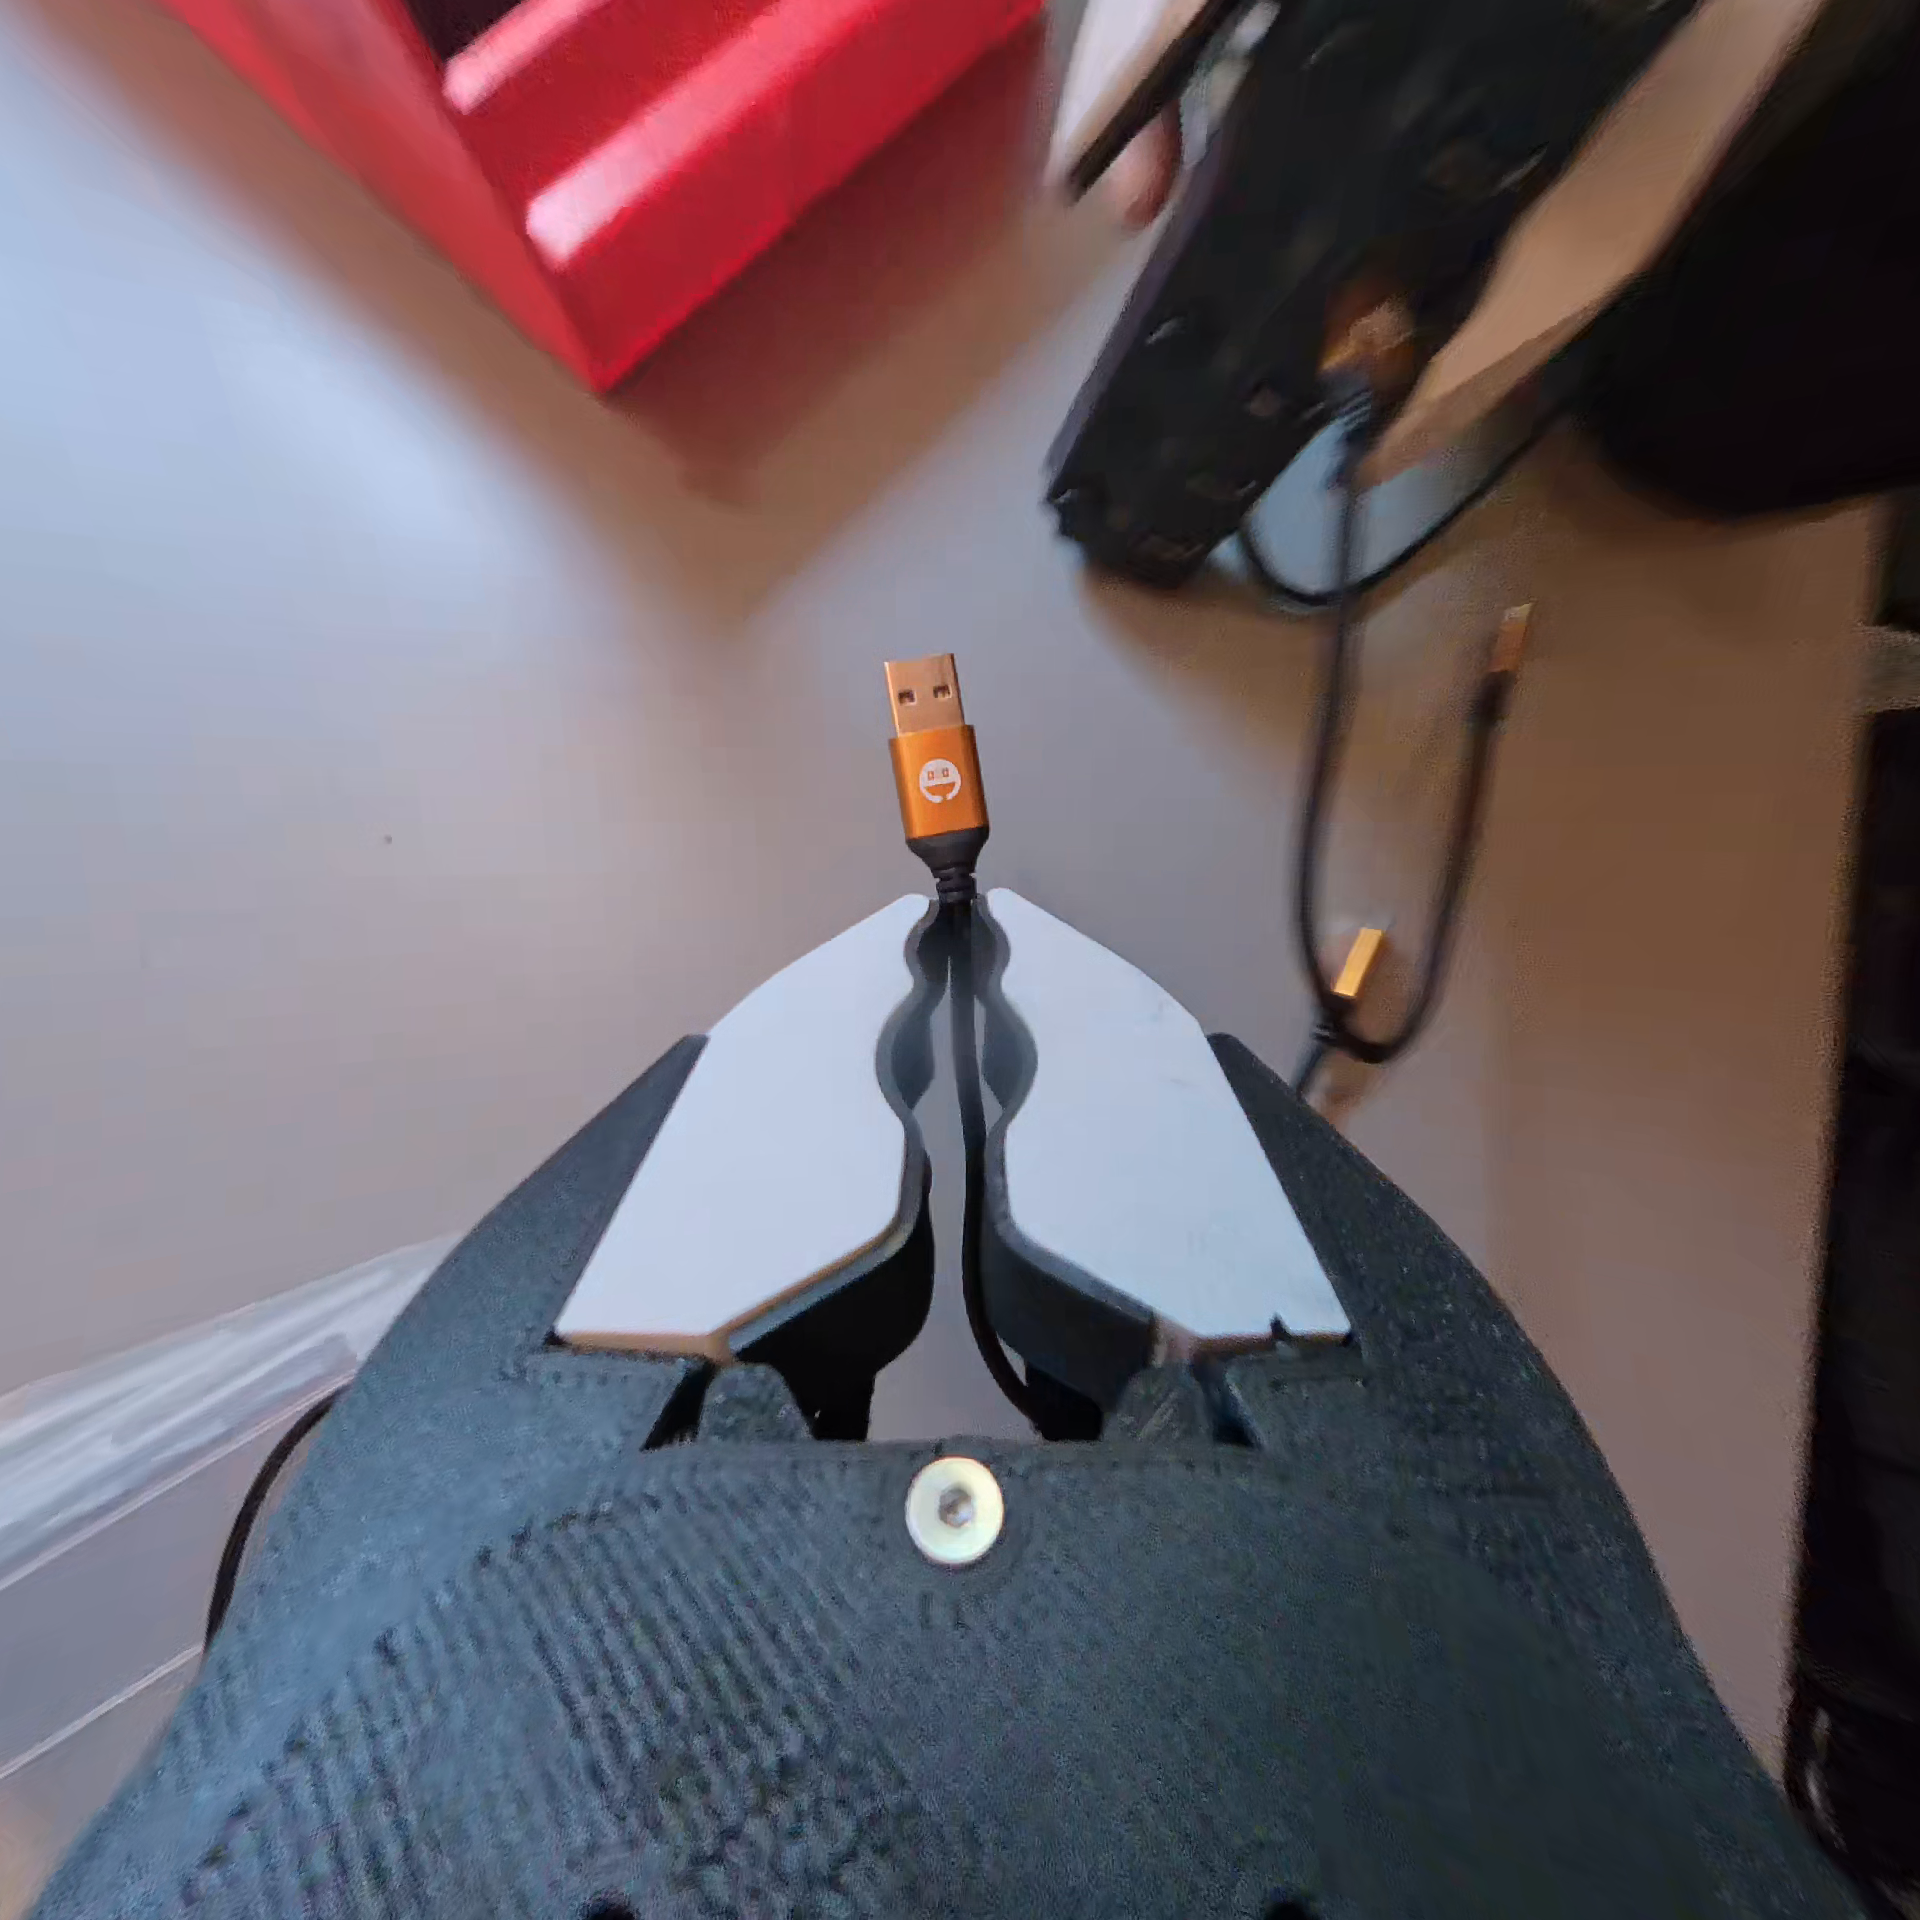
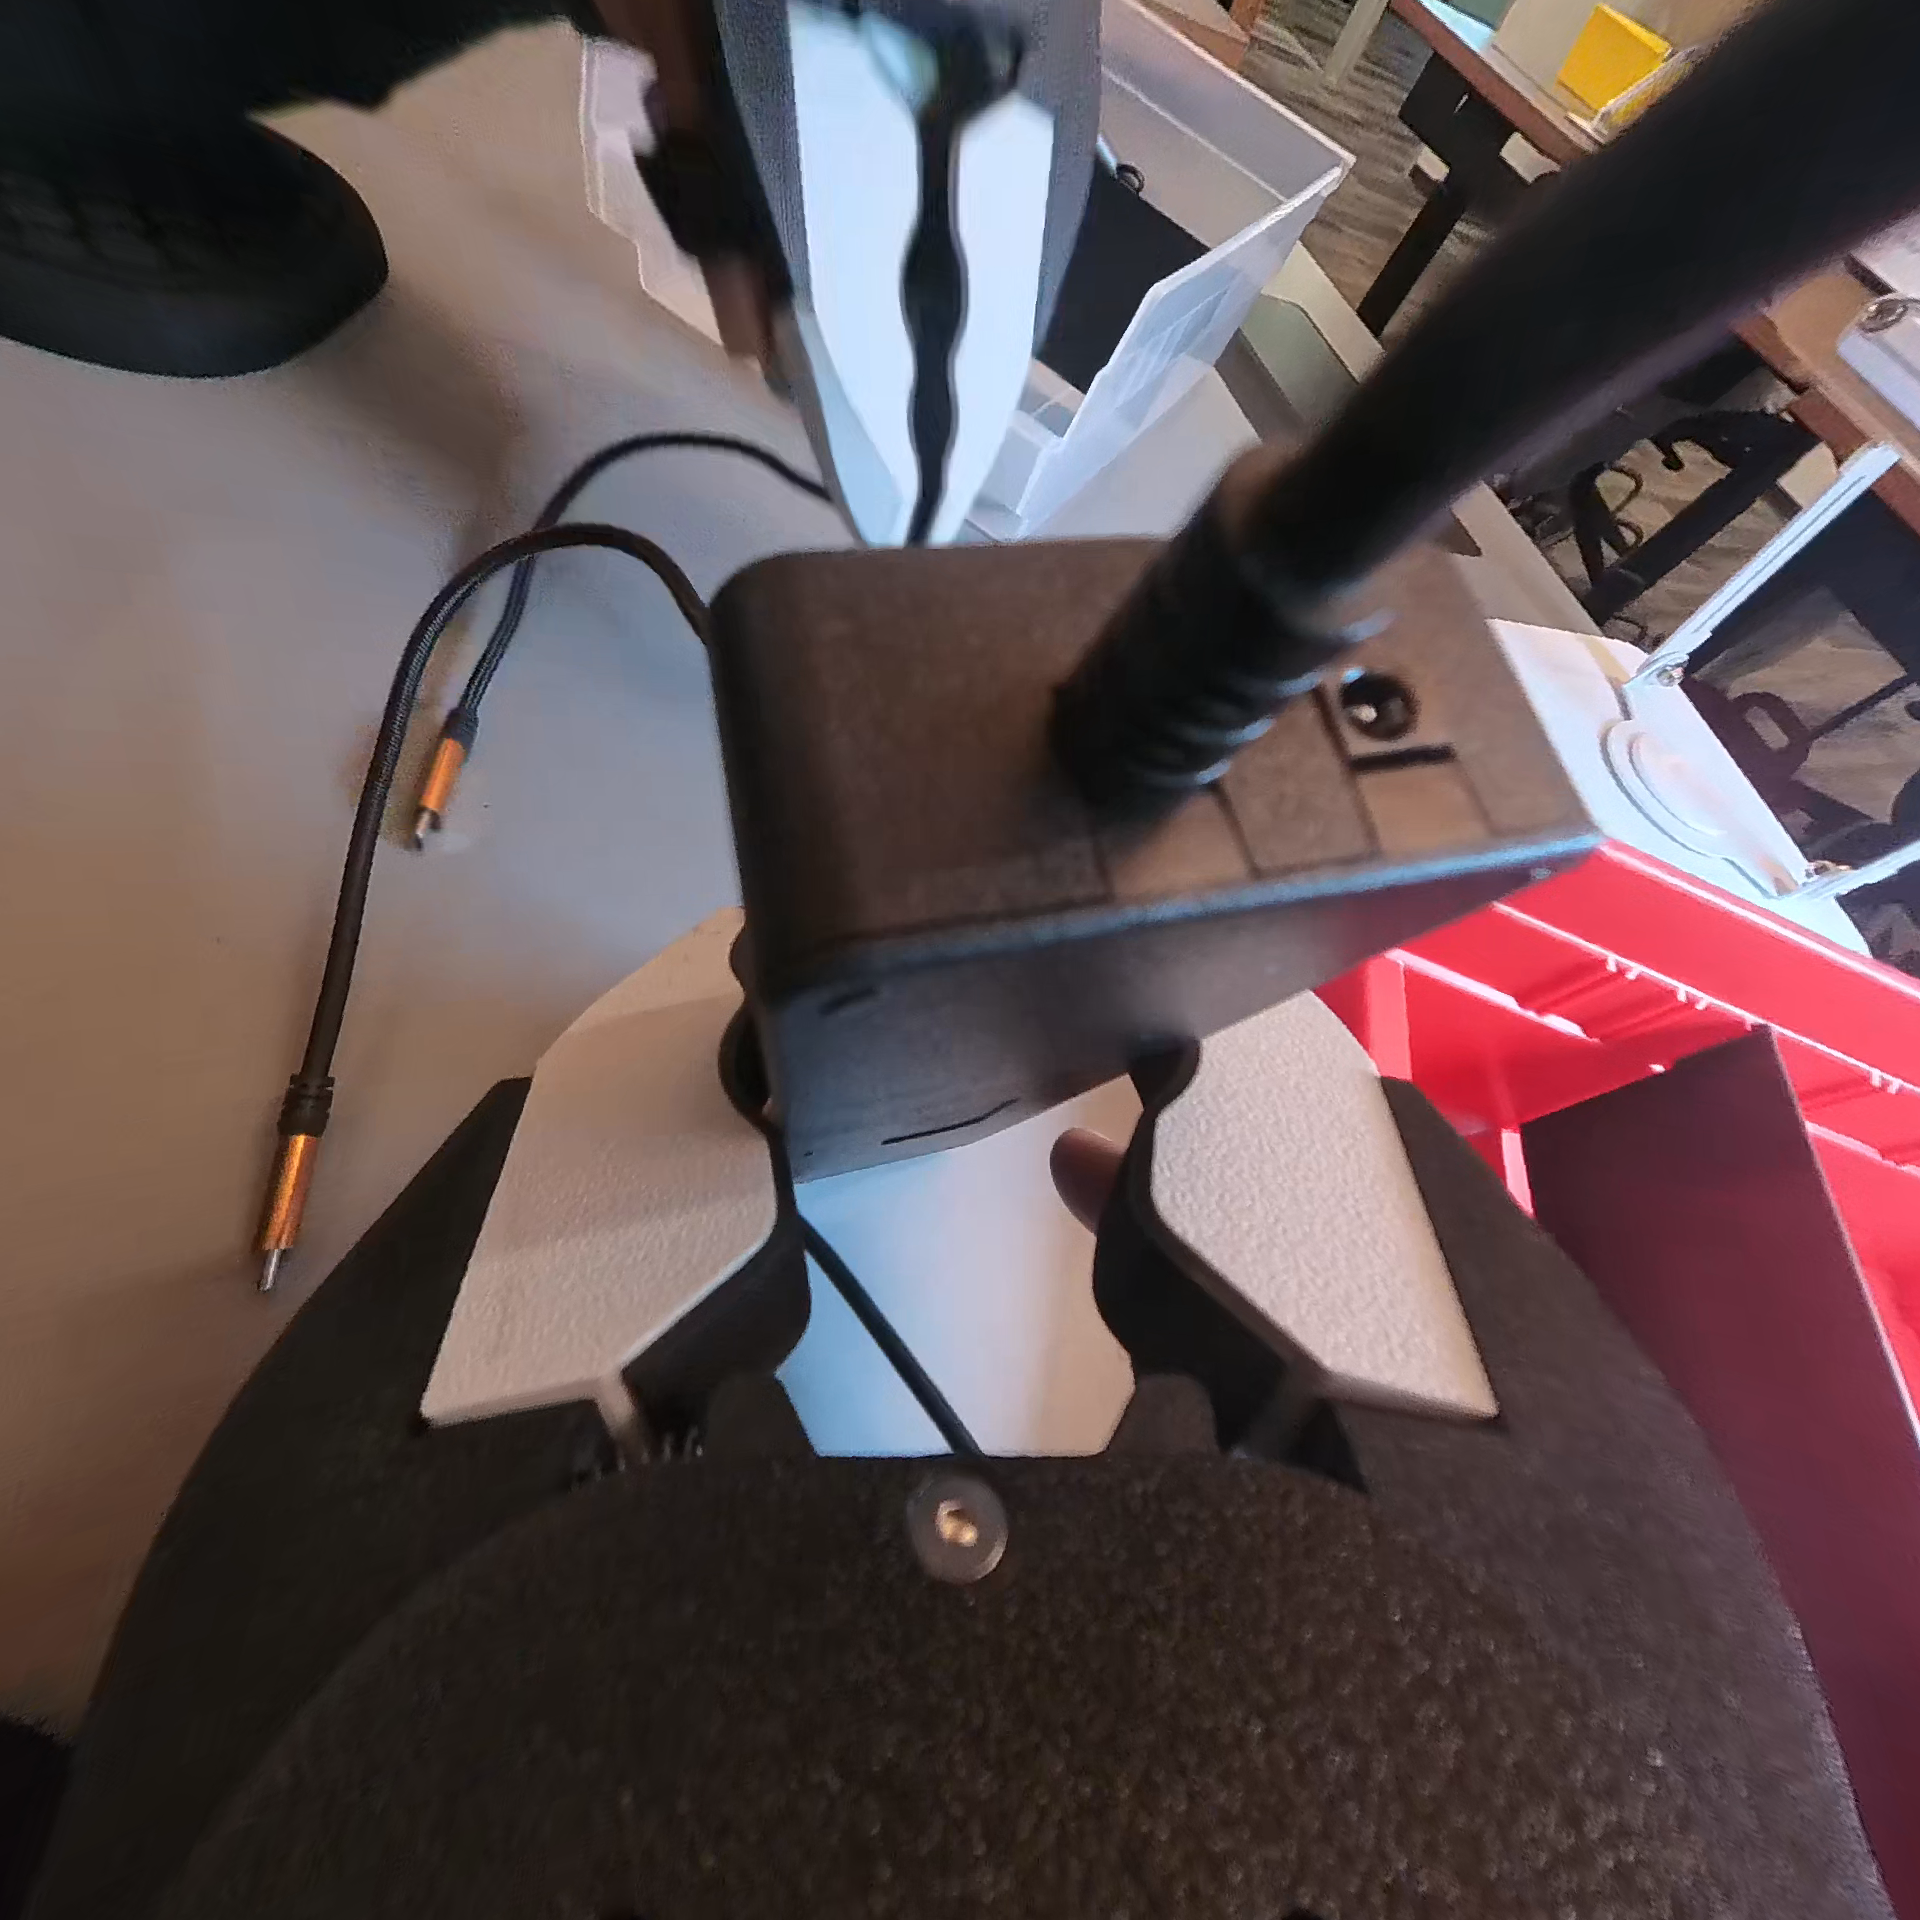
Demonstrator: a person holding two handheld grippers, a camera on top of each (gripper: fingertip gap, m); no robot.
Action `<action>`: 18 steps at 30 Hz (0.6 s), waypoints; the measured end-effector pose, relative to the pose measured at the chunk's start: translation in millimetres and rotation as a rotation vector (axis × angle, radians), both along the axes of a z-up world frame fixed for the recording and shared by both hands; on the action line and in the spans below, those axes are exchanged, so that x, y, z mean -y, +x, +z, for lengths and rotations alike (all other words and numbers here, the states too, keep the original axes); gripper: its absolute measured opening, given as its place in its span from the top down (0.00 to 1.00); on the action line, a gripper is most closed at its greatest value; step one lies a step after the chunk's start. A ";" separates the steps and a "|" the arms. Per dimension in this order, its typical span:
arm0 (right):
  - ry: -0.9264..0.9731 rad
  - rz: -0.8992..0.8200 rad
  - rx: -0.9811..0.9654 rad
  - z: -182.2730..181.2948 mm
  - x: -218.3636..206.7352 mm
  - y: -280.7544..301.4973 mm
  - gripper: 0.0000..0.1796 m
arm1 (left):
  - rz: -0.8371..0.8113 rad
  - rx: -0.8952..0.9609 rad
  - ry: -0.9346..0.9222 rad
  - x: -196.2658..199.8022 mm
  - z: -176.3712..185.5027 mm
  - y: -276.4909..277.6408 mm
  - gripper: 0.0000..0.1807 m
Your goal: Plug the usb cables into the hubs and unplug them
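Note:
My left gripper (image 1: pixel 956 899) is shut on a black braided cable just behind its orange USB-A plug (image 1: pixel 933 748); the plug sticks out forward over the table. The black USB hub (image 1: pixel 1236 343) is blurred at upper right, apart from the plug. In the right wrist view my right gripper (image 2: pixel 951 997) is shut on this hub (image 2: pixel 935 790), held tilted above the table, with a thick black lead (image 2: pixel 1455 364) coming out of its end. The left gripper (image 2: pixel 920 499) shows just beyond the hub; its plug is hidden behind the hub.
A red box (image 1: pixel 644 156) stands at the far side; it also shows in the right wrist view (image 2: pixel 1662 1039). Loose black cables with small orange connectors (image 2: pixel 442 774) (image 2: pixel 291 1184) lie on the table, also in the left wrist view (image 1: pixel 1361 961). White trays (image 2: pixel 1195 343) stand behind. My right fingertips sit around 11 cm from my left ones.

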State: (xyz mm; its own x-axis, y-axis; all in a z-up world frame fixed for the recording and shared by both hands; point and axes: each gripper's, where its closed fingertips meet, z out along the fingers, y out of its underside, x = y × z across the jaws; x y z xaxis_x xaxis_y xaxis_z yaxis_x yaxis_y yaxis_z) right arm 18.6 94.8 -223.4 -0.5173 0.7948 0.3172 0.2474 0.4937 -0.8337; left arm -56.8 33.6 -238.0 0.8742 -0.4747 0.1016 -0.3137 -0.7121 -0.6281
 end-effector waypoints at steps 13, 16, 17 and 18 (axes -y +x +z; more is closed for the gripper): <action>0.215 0.009 0.049 -5.3 31.5 -22.7 0.62 | -0.202 -0.190 -0.090 20.5 26.5 71.5 0.98; 0.248 0.013 0.054 -5.9 36.0 -22.3 0.62 | -0.203 -0.248 -0.092 18.8 20.0 70.2 0.98; 0.251 0.017 0.056 -6.0 37.6 -21.8 0.62 | -0.205 -0.256 -0.088 18.6 20.2 71.4 0.98; 0.250 0.022 0.058 -6.1 38.9 -21.4 0.62 | -0.213 -0.280 -0.086 19.2 19.6 71.0 0.98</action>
